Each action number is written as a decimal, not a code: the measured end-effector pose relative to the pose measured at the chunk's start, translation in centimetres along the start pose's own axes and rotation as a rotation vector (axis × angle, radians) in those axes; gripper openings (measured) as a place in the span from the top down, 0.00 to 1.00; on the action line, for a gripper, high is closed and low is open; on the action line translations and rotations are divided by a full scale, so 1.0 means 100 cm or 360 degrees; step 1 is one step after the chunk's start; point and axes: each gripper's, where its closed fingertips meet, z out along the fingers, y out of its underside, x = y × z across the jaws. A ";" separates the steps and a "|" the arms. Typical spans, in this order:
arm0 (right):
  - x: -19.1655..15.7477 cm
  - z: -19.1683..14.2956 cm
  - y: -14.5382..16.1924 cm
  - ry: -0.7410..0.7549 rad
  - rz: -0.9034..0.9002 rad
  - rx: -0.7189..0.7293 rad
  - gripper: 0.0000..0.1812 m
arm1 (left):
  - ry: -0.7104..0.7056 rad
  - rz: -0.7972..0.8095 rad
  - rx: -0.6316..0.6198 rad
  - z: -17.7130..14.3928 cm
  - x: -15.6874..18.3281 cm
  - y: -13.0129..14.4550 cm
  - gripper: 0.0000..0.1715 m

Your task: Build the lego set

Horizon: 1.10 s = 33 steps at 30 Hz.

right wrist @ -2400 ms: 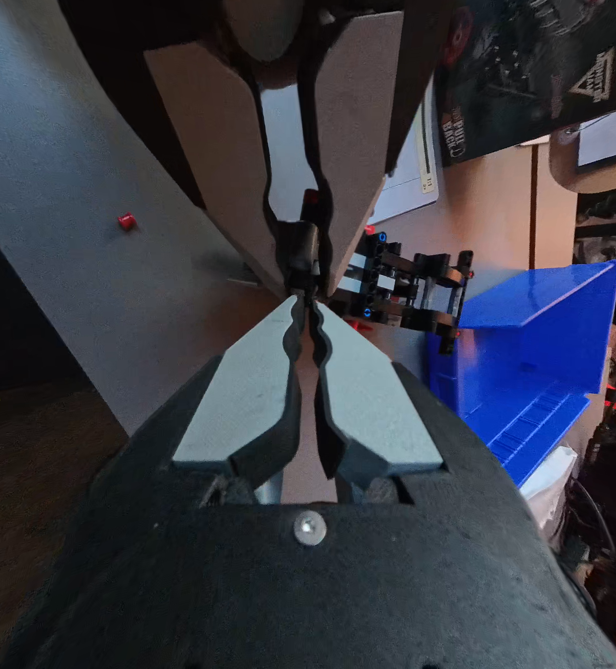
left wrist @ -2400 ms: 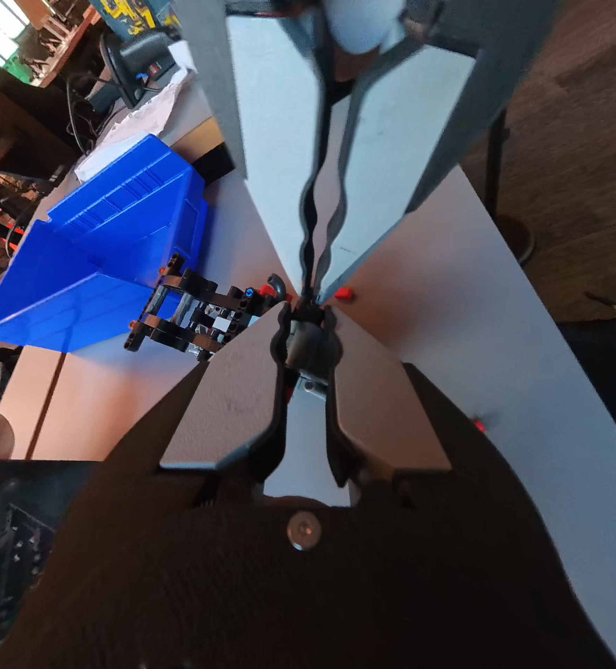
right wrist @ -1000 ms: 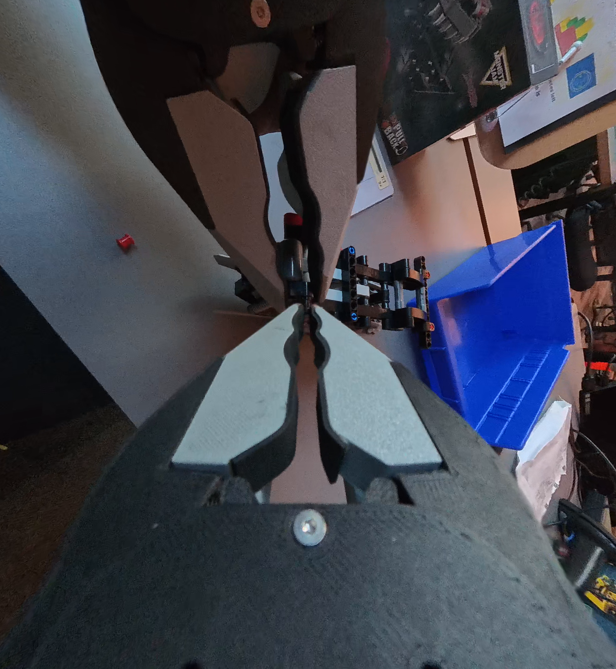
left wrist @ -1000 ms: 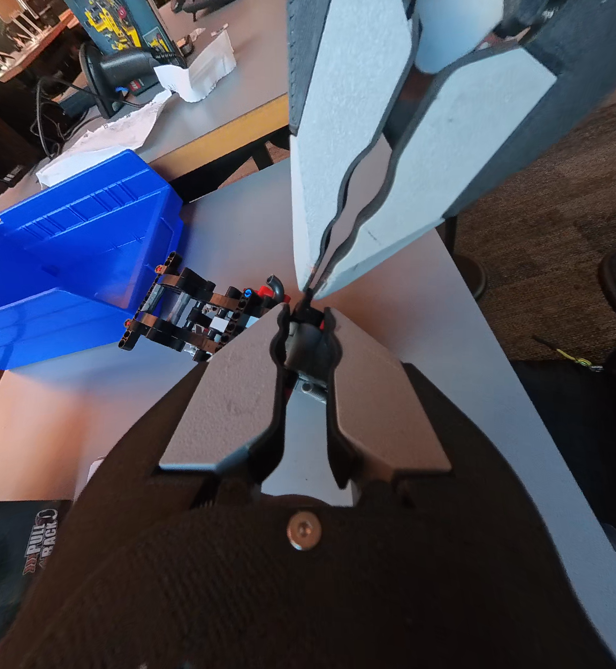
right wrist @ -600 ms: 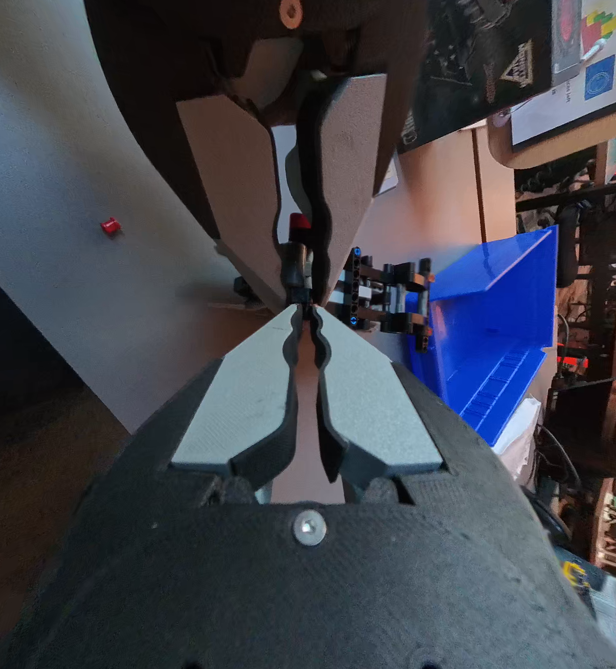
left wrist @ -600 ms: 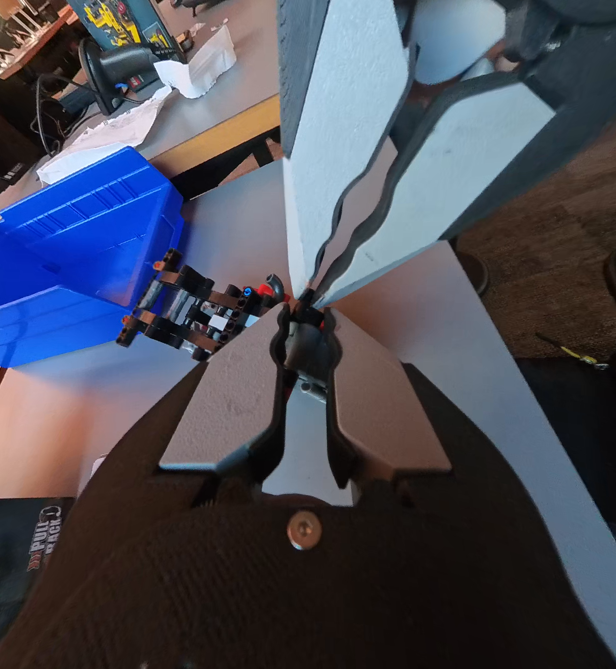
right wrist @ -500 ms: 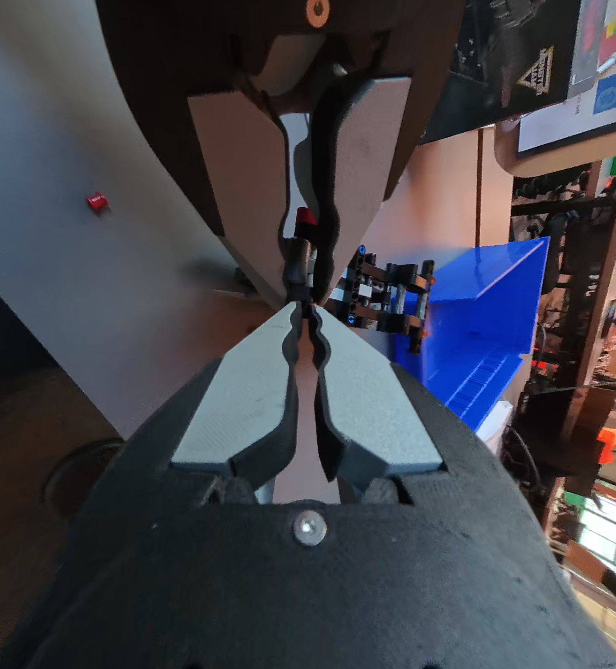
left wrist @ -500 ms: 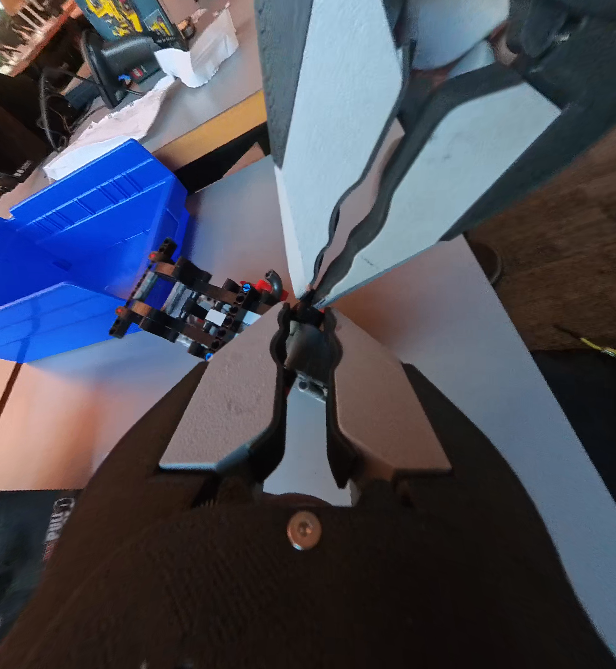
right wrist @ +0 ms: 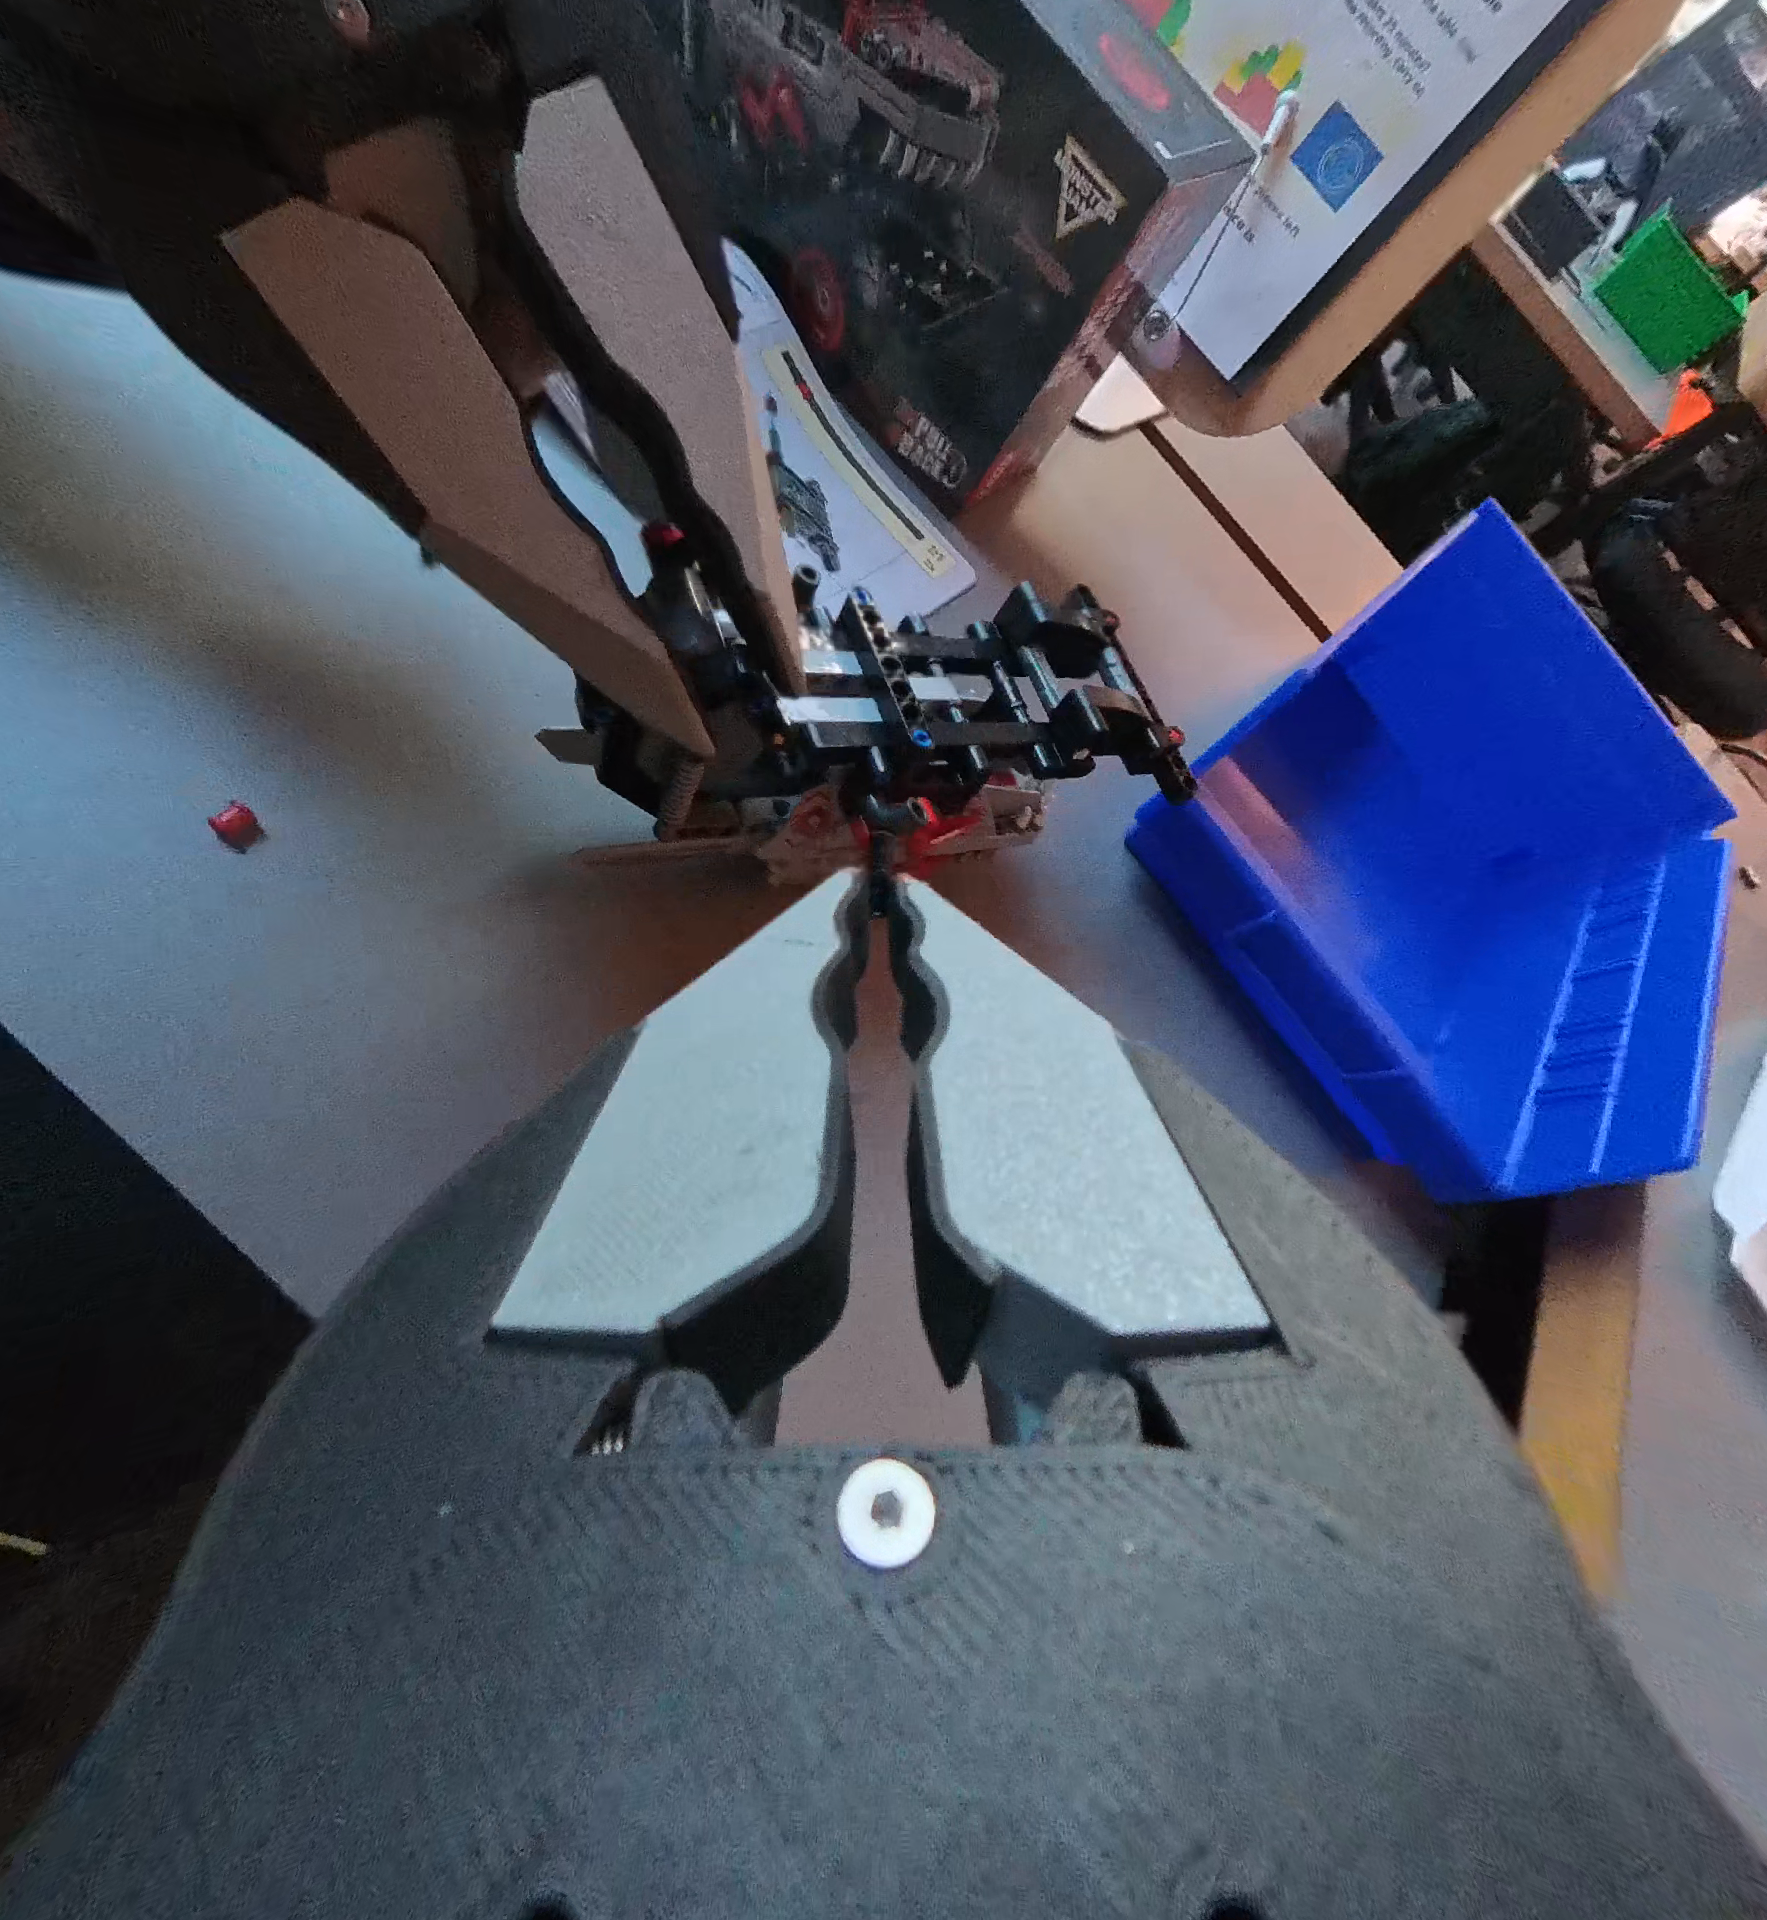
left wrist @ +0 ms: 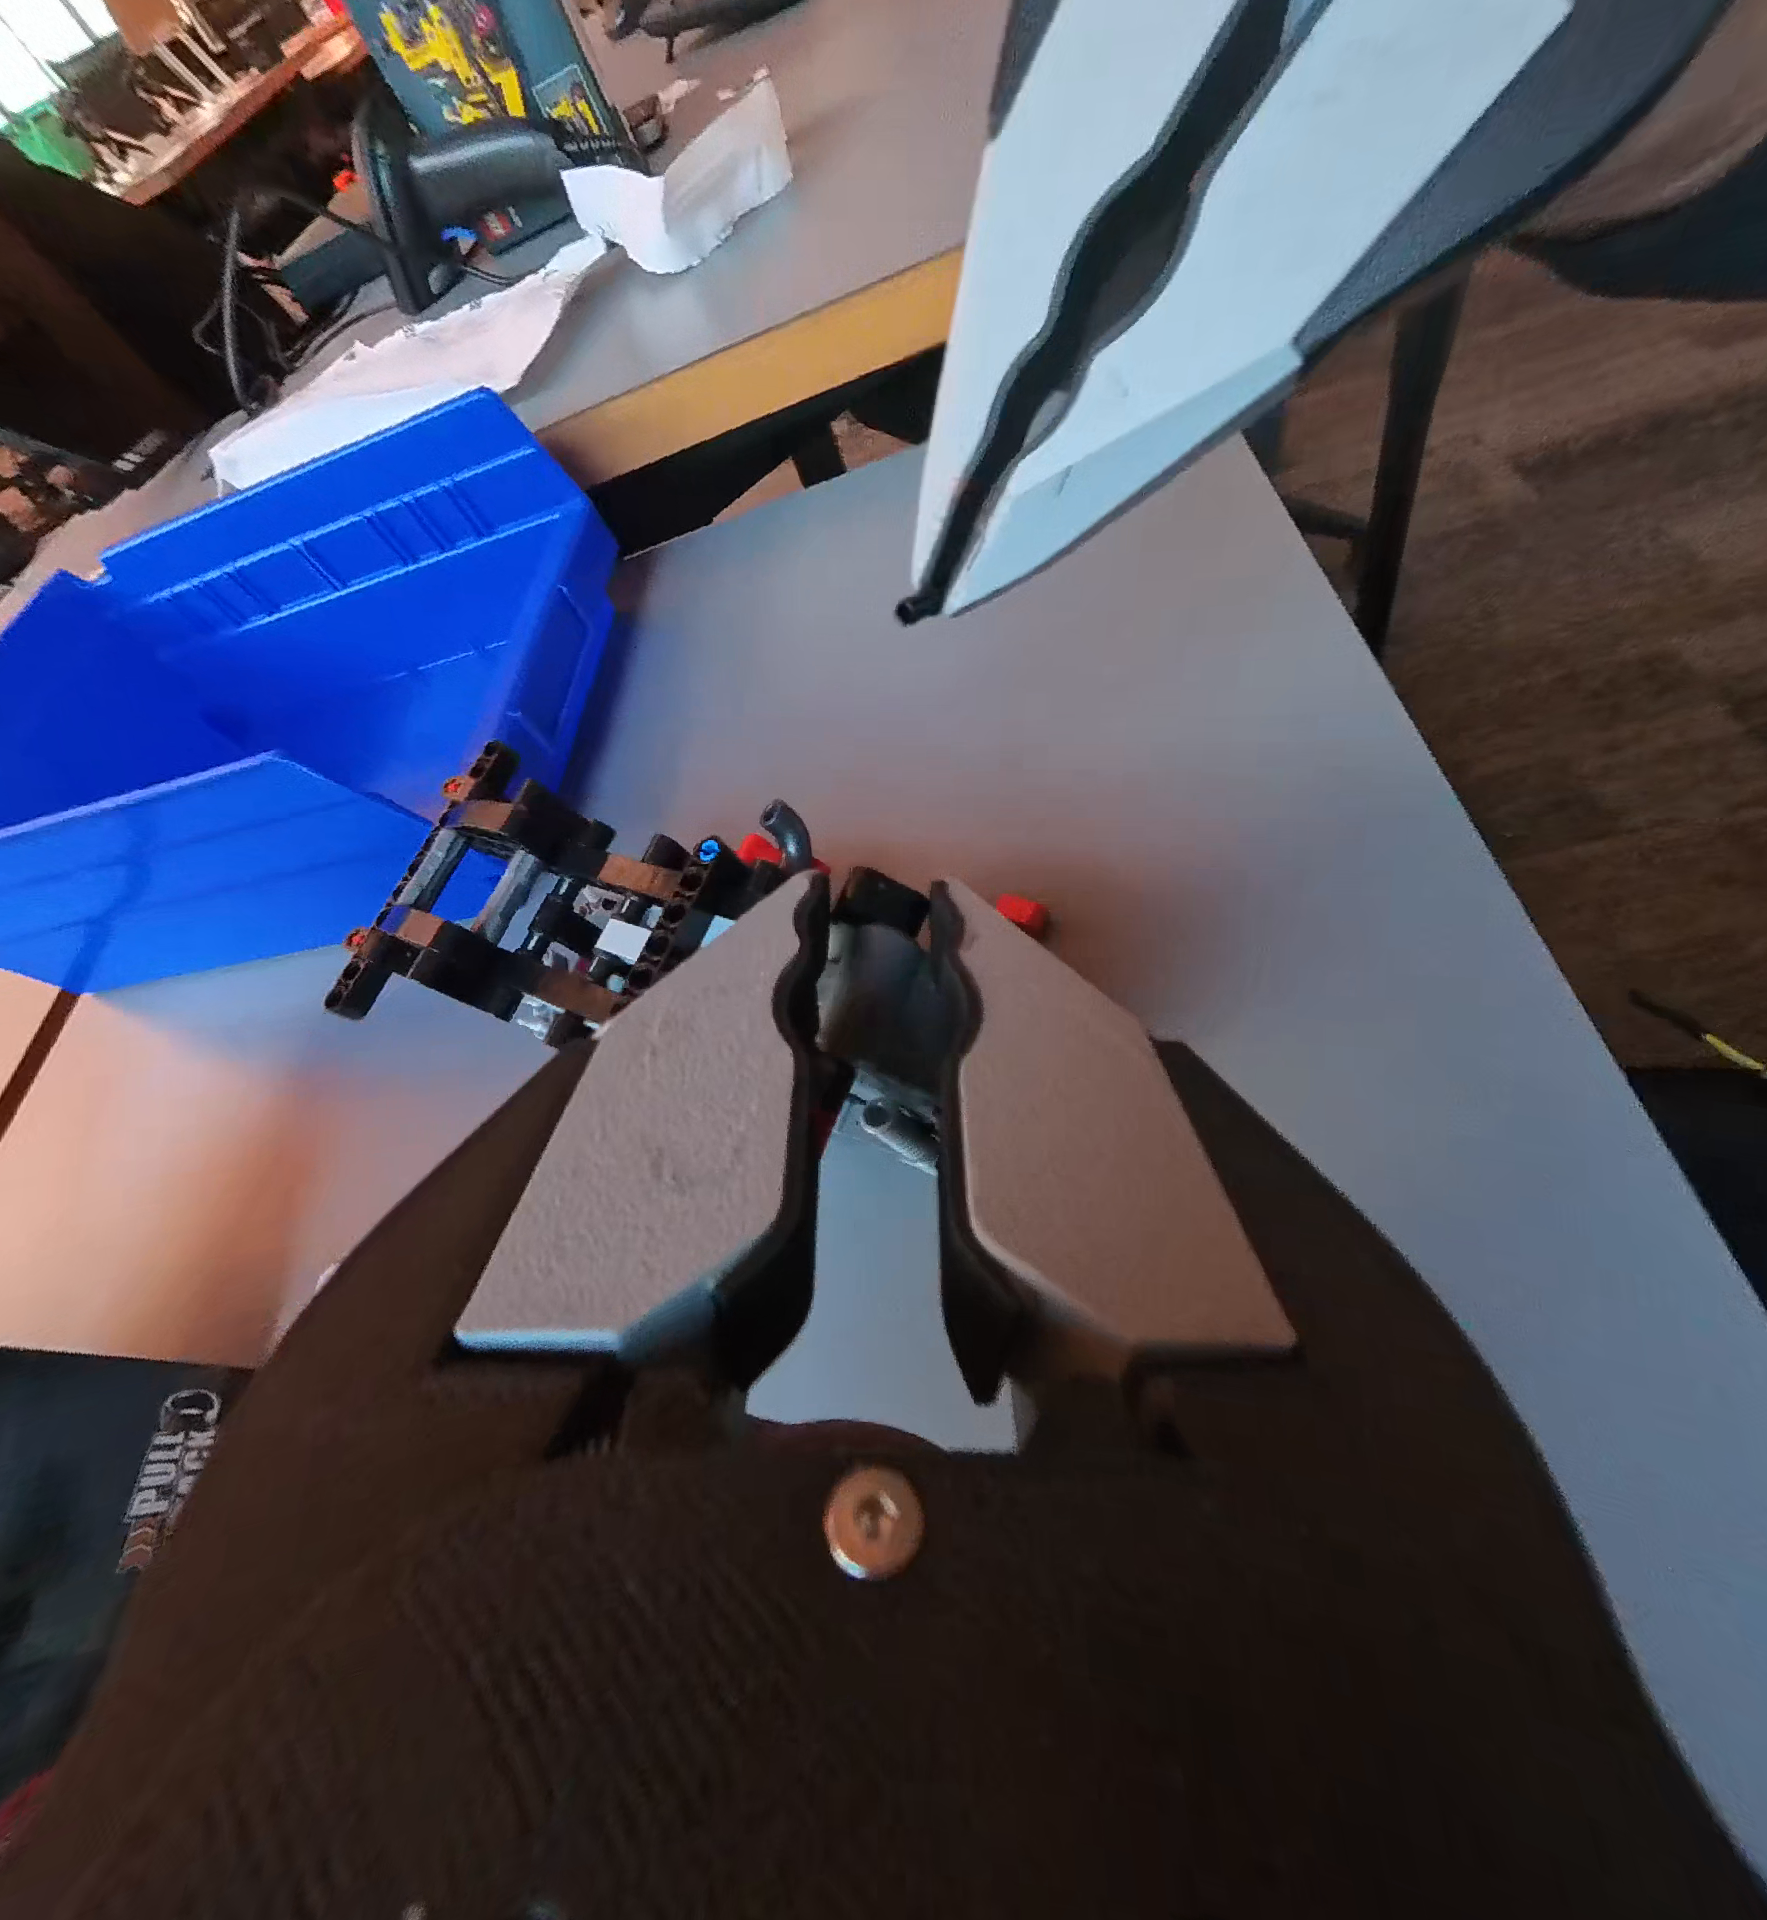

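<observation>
Left wrist view: the left tool (left wrist: 874, 914) is closed on one dark grey part (left wrist: 884, 987) at the end of the lego chassis (left wrist: 536, 914), with one black piece (left wrist: 874, 896) showing at its tips. The chassis rests on the grey table (left wrist: 1118, 790) just left of the tips, its far end near the one blue bin (left wrist: 266, 665). One loose red piece (left wrist: 1022, 914) lies just right of the tips. The right tool (left wrist: 926, 608) hangs farther ahead and apart from the chassis, its fingers nearly together and pinching one small black pin (left wrist: 908, 611).

In the right wrist view the right tool (right wrist: 877, 888) shows the same narrow gap, with the pin (right wrist: 877, 868) between its tips. Just beyond them stands the chassis (right wrist: 920, 707), held at its left end by the left tool (right wrist: 728, 717). The bin (right wrist: 1461, 883), tipped on its side, lies to the right of the chassis. The red piece (right wrist: 233, 826) sits well to the left. One dark box (right wrist: 920, 239) and one instruction sheet (right wrist: 848, 488) lie behind the chassis.
</observation>
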 end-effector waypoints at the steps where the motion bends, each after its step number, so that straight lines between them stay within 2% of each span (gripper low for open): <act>1: -0.001 -0.001 -0.003 -0.0024 0.0061 0.0059 1.00 | -0.0002 0.0020 -0.0009 0.000 0.000 0.000 0.90; 5: -0.009 -0.002 -0.010 -0.0167 0.0371 0.0299 1.00 | 0.0017 0.0049 -0.0006 0.000 0.006 -0.004 0.84; 7: -0.017 0.000 -0.010 -0.0228 0.0430 0.0340 1.00 | 0.0020 0.0076 -0.0005 0.000 0.008 -0.003 0.90; 8: -0.023 0.000 -0.013 -0.0268 0.0427 0.0363 1.00 | 0.0020 0.0079 -0.0010 0.000 0.009 -0.001 0.90; 11: -0.037 0.005 -0.010 -0.0390 0.0452 0.0262 1.00 | 0.0022 0.0042 -0.0027 -0.001 0.011 0.001 0.83; 16: -0.043 0.012 0.002 -0.0511 0.0626 0.0132 1.00 | -0.0022 0.0140 -0.0051 -0.017 0.009 -0.001 0.83; 19: -0.046 0.015 0.003 -0.0583 0.0763 0.0144 1.00 | -0.0030 0.0161 -0.0114 -0.025 0.006 0.005 0.81; 21: -0.050 0.016 0.006 -0.0627 0.0816 0.0157 1.00 | -0.0021 0.0149 -0.0086 -0.031 0.010 0.000 0.82; 23: -0.061 0.008 -0.004 -0.0771 0.0881 0.0268 1.00 | 0.0006 0.0163 -0.0035 -0.037 0.023 -0.011 0.83; 27: -0.075 -0.013 -0.031 -0.1033 0.1075 0.0494 1.00 | -0.0007 0.0352 -0.0008 -0.035 0.047 -0.025 0.88; 33: -0.070 -0.030 -0.044 -0.1252 0.1481 0.0780 1.00 | -0.0082 0.0320 0.0163 -0.034 0.060 -0.034 0.91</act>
